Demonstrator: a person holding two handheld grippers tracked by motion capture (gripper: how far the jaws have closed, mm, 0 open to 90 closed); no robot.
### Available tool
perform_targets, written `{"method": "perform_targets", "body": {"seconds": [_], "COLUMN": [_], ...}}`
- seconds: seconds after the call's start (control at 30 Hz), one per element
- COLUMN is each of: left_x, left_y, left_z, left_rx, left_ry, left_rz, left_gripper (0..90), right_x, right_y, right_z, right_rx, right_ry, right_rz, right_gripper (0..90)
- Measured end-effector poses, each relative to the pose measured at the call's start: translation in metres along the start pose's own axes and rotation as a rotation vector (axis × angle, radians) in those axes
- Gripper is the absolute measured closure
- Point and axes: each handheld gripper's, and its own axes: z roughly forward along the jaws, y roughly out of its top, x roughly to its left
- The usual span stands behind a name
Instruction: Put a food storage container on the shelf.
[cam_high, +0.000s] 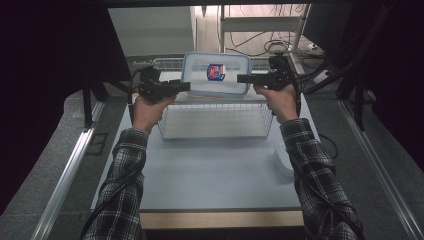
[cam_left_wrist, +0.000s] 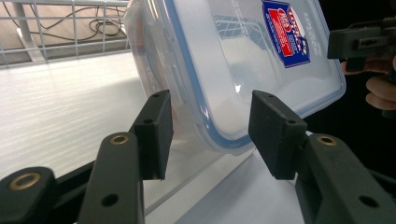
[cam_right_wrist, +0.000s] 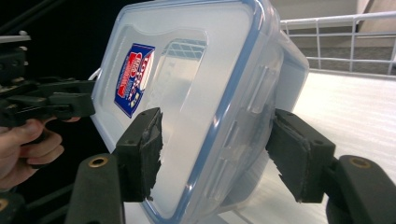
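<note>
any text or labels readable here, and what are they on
No text can be read for certain.
Sticker on the lid of the clear plastic container: a blue and red label with white lettering, too blurred and tilted to read in either gripper view, too small in the high view.
Embossed lettering at the lid's edge beside the sticker, left gripper view: too faint to read.
Wire basket, table: no text seen.

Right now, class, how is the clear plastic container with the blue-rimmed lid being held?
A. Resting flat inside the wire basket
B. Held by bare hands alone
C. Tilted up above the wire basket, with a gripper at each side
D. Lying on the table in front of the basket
C: the container is tipped up over the wire basket, with the left gripper and right gripper at opposite sides.
</note>
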Motion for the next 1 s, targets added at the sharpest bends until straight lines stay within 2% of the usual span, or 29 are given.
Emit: {"method": "perform_targets", "body": {"seconds": [0.2,0.3,0.33,0.43,0.57,0.6,0.67,0.73,0.83,0.9,0.93,1.0], "left_x": [-0.001,-0.002,-0.002,-0.002,-0.005,-0.007,-0.009,-0.009,-0.008,-0.008,-0.008,-0.008], "left_y": [-0.001,0.0,0.0,0.001,0.006,0.007,0.009,0.01,0.01,0.01,0.009,0.008], "left_z": [0.0,0.0,0.0,-0.001,-0.001,0.0,0.001,0.002,0.002,0.001,-0.001,-0.006], "left_rx": [-0.01,-0.014,-0.013,-0.021,-0.04,-0.041,-0.042,-0.063,-0.064,-0.07,-0.084,-0.106], "left_ry": [0.007,-0.002,-0.001,0.012,0.074,0.088,0.112,0.139,0.147,0.162,0.156,0.109], "left_rz": [0.001,-0.01,-0.008,-0.008,0.01,0.012,0.024,0.038,0.039,0.059,0.065,0.06], "left_gripper": [49.8,47.7,47.2,46.7,46.9,47.3,47.2,46.5,46.0,45.3,46.2,47.8], "right_x": [0.003,0.005,0.006,0.005,0.006,0.005,0.004,0.002,0.003,0.003,0.004,0.004], "right_y": [0.0,0.001,0.001,0.0,-0.001,-0.001,-0.001,-0.001,-0.001,-0.001,-0.002,-0.002], "right_z": [0.002,0.002,0.002,0.003,0.004,0.002,0.001,0.0,0.0,-0.001,-0.004,-0.005], "right_rx": [-0.012,-0.013,-0.01,-0.01,0.001,-0.005,-0.013,-0.026,-0.028,-0.028,-0.036,-0.039], "right_ry": [-0.036,-0.099,-0.119,-0.093,-0.093,-0.09,-0.091,-0.086,-0.077,-0.082,-0.08,-0.079], "right_rz": [0.001,-0.023,-0.03,-0.037,-0.047,-0.038,-0.034,-0.029,-0.024,-0.032,-0.05,-0.056], "right_gripper": [33.1,31.3,33.5,38.7,42.5,47.1,47.1,47.2,47.9,48.0,48.0,48.2]}}
